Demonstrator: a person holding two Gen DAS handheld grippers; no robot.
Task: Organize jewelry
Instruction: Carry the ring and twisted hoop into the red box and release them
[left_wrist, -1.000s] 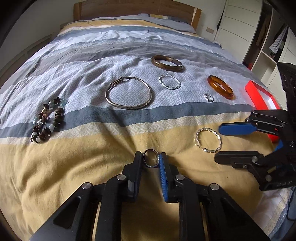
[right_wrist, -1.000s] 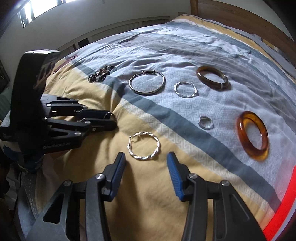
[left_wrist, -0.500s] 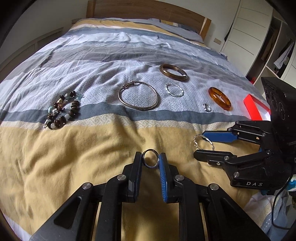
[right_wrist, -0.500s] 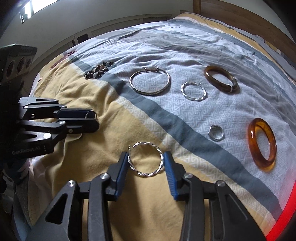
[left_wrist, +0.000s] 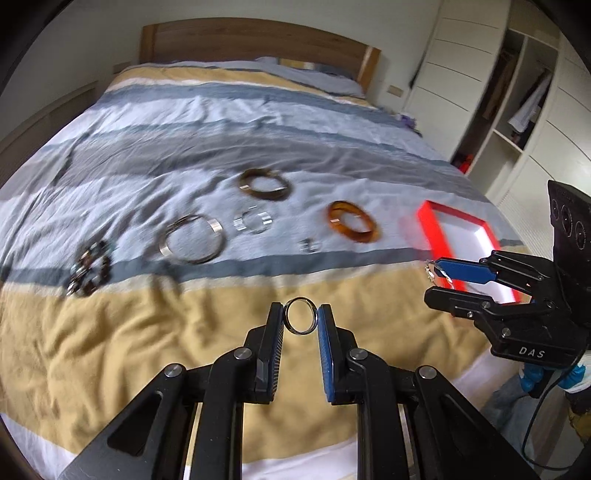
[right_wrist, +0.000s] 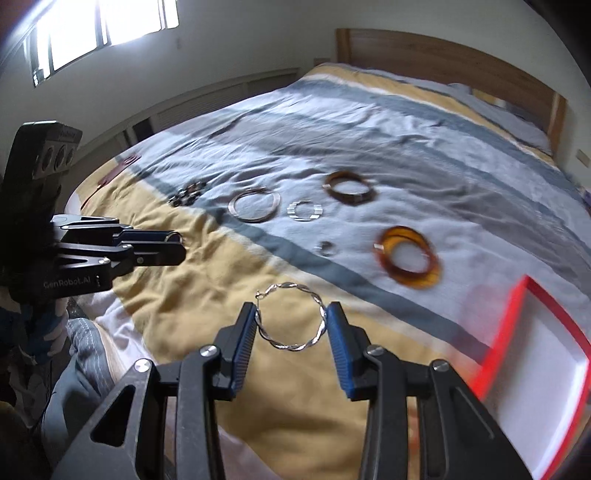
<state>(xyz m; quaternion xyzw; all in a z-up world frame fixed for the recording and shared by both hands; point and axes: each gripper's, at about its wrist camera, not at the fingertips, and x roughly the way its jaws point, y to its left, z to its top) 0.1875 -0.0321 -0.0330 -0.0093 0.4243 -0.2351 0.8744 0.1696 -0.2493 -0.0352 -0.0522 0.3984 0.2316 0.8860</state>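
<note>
Fingers of my left gripper (left_wrist: 301, 320) stand narrowly apart, pinching a small ring (left_wrist: 301, 320) upright above the bed (left_wrist: 110, 350). My right gripper (right_wrist: 291, 325) has its fingers wider, clamped on a twisted silver hoop (right_wrist: 291, 321), lifted off the bed near the red tray (right_wrist: 517, 295).
</note>
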